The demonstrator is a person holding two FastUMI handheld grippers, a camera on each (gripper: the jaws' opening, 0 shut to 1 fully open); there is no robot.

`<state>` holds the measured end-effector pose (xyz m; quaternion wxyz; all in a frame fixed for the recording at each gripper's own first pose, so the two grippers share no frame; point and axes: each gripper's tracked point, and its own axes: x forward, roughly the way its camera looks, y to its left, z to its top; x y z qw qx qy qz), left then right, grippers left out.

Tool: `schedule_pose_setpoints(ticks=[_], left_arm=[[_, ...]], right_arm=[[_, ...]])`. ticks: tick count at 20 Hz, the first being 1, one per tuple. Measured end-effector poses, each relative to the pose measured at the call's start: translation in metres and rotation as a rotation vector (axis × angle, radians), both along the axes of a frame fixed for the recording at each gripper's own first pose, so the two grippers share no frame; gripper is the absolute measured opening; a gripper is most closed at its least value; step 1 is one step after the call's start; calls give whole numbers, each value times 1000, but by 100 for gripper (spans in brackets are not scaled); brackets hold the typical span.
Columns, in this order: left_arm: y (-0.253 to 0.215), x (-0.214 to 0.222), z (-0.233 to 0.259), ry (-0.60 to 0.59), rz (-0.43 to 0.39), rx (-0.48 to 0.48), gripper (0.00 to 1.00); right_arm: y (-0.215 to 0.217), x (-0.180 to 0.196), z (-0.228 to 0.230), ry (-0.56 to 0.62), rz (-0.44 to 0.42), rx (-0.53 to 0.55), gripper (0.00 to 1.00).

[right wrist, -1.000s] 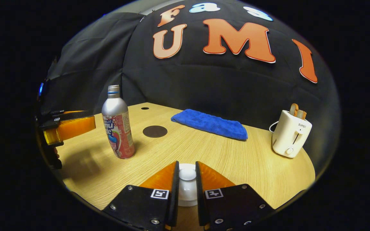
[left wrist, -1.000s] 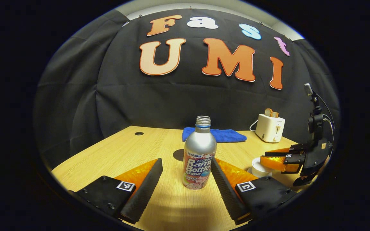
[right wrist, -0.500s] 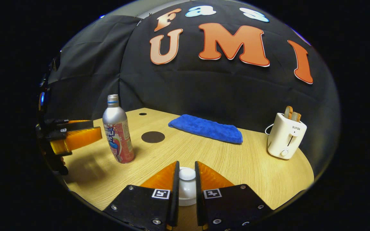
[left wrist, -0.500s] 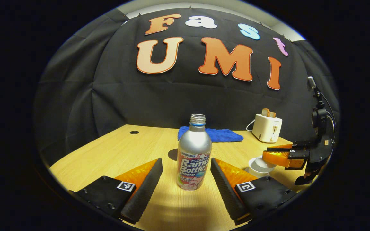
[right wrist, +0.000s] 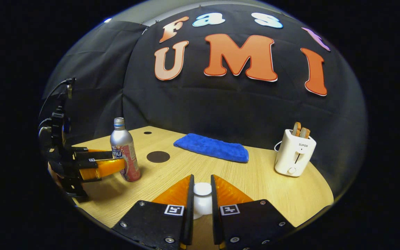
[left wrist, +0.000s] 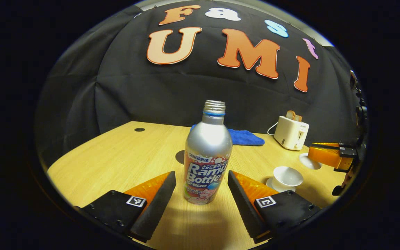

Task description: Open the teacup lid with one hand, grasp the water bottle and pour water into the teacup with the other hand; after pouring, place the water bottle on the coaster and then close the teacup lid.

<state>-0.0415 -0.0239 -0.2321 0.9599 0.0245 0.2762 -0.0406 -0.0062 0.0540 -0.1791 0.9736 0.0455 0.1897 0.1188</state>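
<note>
Teacup: the white porcelain teacup (left wrist: 285,177) on its white saucer stands open-mouthed on the table, just right of the left gripper's right finger, upright.
Lid: the white domed lid with its round knob (right wrist: 202,200) is pinched between the right gripper's two fingers; in the left gripper view it shows as a white disc (left wrist: 309,161) at the tip of that gripper, off to the right of the cup and apart from it.
Right gripper: the right gripper (right wrist: 202,203) is clamped narrow on the lid, both fingers pressing its sides; seen from the left gripper view it (left wrist: 328,157) hangs beyond and right of the cup.
Bottle: the silver aluminium bottle with a pink and blue label and bare threaded neck (left wrist: 207,156) stands upright, dead centre between the left gripper's fingers, no cap on it.
Left gripper: the left gripper (left wrist: 201,189) is spread wide, a clear gap on each side of the bottle, nothing held; in the right gripper view it (right wrist: 111,163) reaches the bottle (right wrist: 125,155) from the left.
Coaster: the dark round coaster (right wrist: 158,157) lies flat just beyond the bottle, bare.
Table: the light wood-grain table (right wrist: 262,187) carries it all.
Farther off: a folded blue cloth (right wrist: 211,147) lies ahead of the right gripper; a white toaster with bread slices in it (right wrist: 294,152) sits to its right.
</note>
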Motion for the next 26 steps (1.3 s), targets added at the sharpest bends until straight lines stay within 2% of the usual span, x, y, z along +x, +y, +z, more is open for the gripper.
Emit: schedule_pose_setpoints(ticks=[8,9,10,12,13,14,15,16,19,20,21,26], left_arm=[[-1,20,-19,21,-14,49,97],[-2,20,-20,18,-20,52,87],[-3,20,-20,14,-28,55,91],[-3,21,-21,11,-36,67,88],[-4,22,-21,10,-37,72,83],[-4,22,-21,13,-44,85,86],[-3,21,-20,13,-48,105,82],[-1,23,-18,6,-55,134,86],[1,28,-8,-19,-76,235,84],[1,31,-4,-26,-85,269,87],[3,33,-1,-36,-96,306,84],[0,44,17,-93,-177,526,82]], right_arm=[[-40,-10,9,-10,-82,-4,23],[-43,-12,9,-9,-87,-3,23],[-46,-12,9,-10,-94,-2,23],[-50,-12,9,-9,-103,1,23],[-52,-13,9,-10,-108,1,23],[-53,-13,8,-11,-109,2,23],[-54,-13,9,-13,-112,0,23],[-54,-13,9,-15,-110,-1,23],[-56,-14,11,-24,-111,-7,23],[-57,-14,12,-26,-111,-9,23],[-58,-14,13,-30,-113,-10,23],[-65,-16,18,-43,-125,-17,23]])
